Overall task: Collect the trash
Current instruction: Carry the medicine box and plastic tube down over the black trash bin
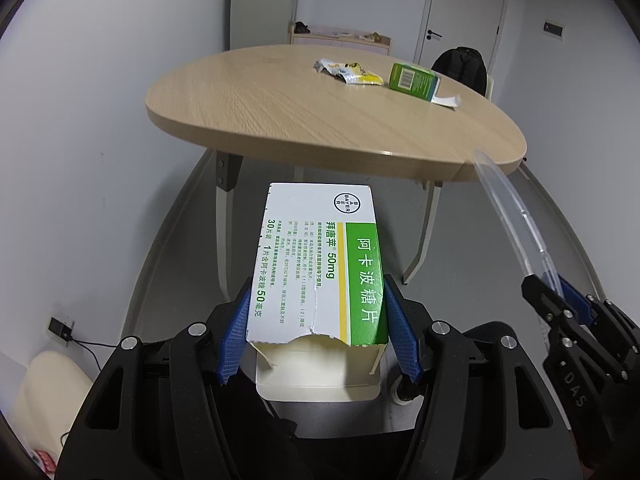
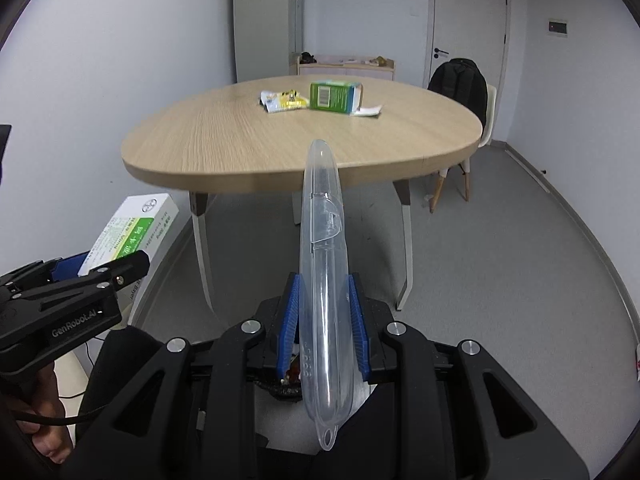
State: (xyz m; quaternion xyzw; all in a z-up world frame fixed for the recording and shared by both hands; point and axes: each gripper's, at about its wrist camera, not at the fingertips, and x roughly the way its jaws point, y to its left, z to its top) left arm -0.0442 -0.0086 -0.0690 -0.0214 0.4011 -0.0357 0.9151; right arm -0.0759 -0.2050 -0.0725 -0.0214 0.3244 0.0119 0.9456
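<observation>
My left gripper [image 1: 316, 316] is shut on a white and green medicine box [image 1: 320, 256] with a torn open end; its blue pads press both long sides. The same box [image 2: 128, 236] shows at the left of the right wrist view. My right gripper [image 2: 323, 312] is shut on a long clear plastic case [image 2: 322, 264] that sticks out forward; that case [image 1: 508, 216] appears at the right of the left wrist view. Both hang over the grey floor in front of a round wooden table [image 1: 280, 112]. On the table lie a yellow wrapper [image 1: 348, 72], a green carton [image 1: 414, 80] and a white scrap [image 1: 446, 101].
The table [image 2: 224, 136] stands on pale legs ahead. A chair with a black backpack [image 2: 460, 80] sits behind it at the right. A low shelf [image 2: 344, 65] and a door [image 2: 468, 24] are at the far wall. A cable and wall socket [image 1: 60, 328] are low left.
</observation>
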